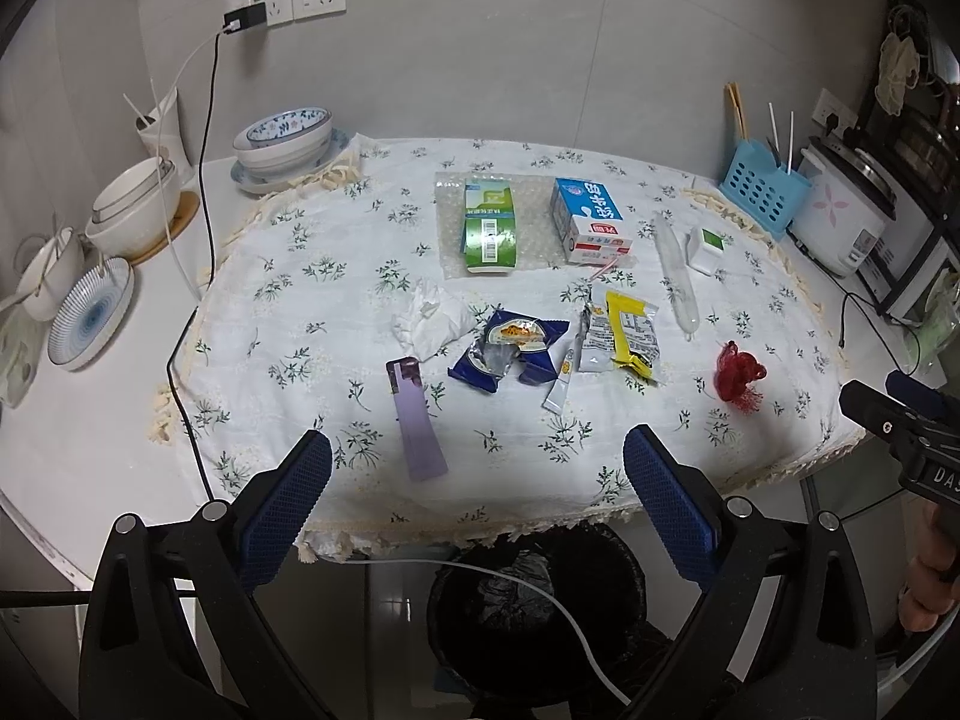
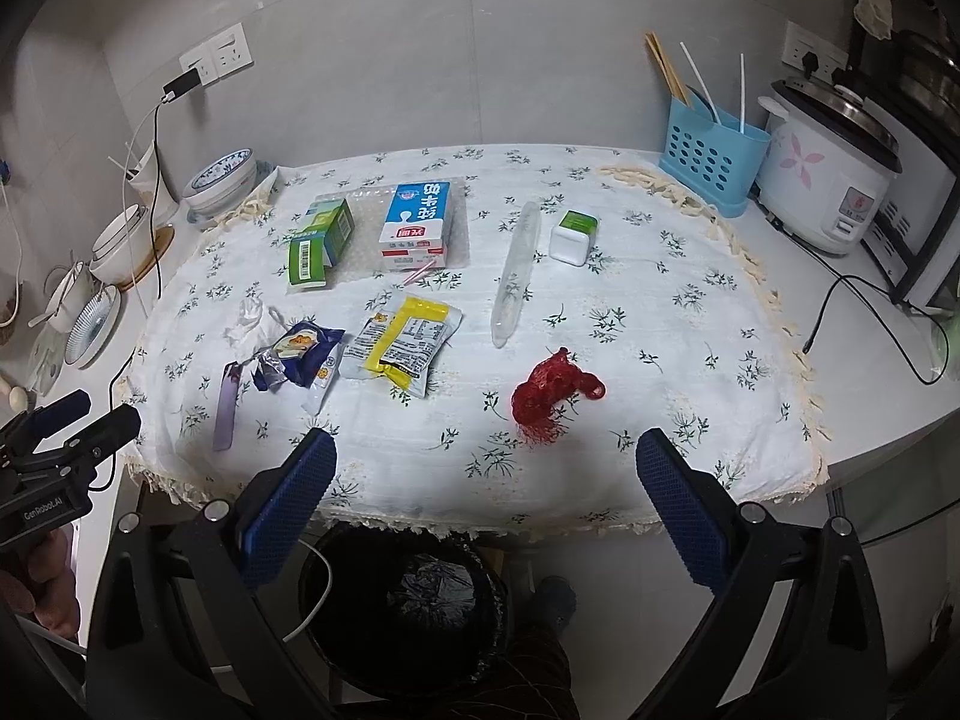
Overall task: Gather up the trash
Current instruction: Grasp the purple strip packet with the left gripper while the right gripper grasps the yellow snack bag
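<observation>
my left gripper (image 1: 477, 465): jaws wide, nothing held, hovering over the table's near edge. my right gripper (image 2: 486, 468): the same. progress, as i judge it: nothing collected yet, all trash on the floral tablecloth (image 2: 660, 324).
- lilac strip (image 1: 416, 420), nearest the left gripper
- red mesh bag (image 2: 549, 393), nearest the right gripper
- blue wrapper (image 1: 507, 348), yellow packet (image 1: 624, 333), tissue (image 1: 429, 318)
- milk carton (image 1: 591, 219), green box (image 1: 489, 225), far side
- black-lined bin (image 1: 534, 612) below the table edge
room: bowls at left, rice cooker (image 2: 831, 180) at right.
</observation>
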A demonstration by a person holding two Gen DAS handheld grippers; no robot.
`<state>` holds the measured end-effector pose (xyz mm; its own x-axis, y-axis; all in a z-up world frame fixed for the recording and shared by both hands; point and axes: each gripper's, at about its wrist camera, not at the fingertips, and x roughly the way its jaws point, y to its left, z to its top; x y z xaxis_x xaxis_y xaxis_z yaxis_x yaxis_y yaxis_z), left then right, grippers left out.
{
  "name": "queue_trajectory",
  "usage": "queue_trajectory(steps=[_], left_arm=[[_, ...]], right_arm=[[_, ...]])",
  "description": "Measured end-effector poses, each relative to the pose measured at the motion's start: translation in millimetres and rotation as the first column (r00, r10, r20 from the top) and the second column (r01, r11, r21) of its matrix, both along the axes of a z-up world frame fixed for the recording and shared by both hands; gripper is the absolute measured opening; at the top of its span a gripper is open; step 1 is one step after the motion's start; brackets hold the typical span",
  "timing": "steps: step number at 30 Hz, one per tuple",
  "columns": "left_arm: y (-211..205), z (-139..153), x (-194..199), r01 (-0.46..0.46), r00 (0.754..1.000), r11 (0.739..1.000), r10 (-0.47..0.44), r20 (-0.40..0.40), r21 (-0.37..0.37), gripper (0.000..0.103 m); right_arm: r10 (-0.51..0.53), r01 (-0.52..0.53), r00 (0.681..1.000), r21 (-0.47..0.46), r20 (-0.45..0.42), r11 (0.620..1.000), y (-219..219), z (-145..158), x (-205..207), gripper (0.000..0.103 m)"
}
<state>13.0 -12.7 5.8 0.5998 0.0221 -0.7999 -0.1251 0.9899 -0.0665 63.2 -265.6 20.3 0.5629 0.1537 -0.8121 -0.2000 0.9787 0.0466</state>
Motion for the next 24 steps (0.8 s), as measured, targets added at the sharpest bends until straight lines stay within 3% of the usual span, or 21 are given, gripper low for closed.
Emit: queue_trajectory(steps=[10, 22, 24], left_arm=[[12.0, -15.2, 15.1, -0.030, 0.998, 0.999, 0.029, -0.048, -0.020, 0.094], [46.8, -82.6, 62.7, -0.112, 0.976, 0.994, 0.110, -0.189, -0.003, 0.089], [51.2, -95.7, 72.5, -0.124, 0.969, 0.992, 0.120, -0.217, -0.006, 0.086]], right_arm=[[0.015, -0.015, 1.000, -0.003, -0.023, 1.000, 5.0, -9.6, 13.3, 0.095], [0.101, -0.104, 0.982, -0.010, -0.156, 0.995, 44.5, -64.2, 78.4, 0.092], [0.116, -0.121, 0.976, -0.016, -0.185, 0.993, 53.9, -74.6, 90.6, 0.088]])
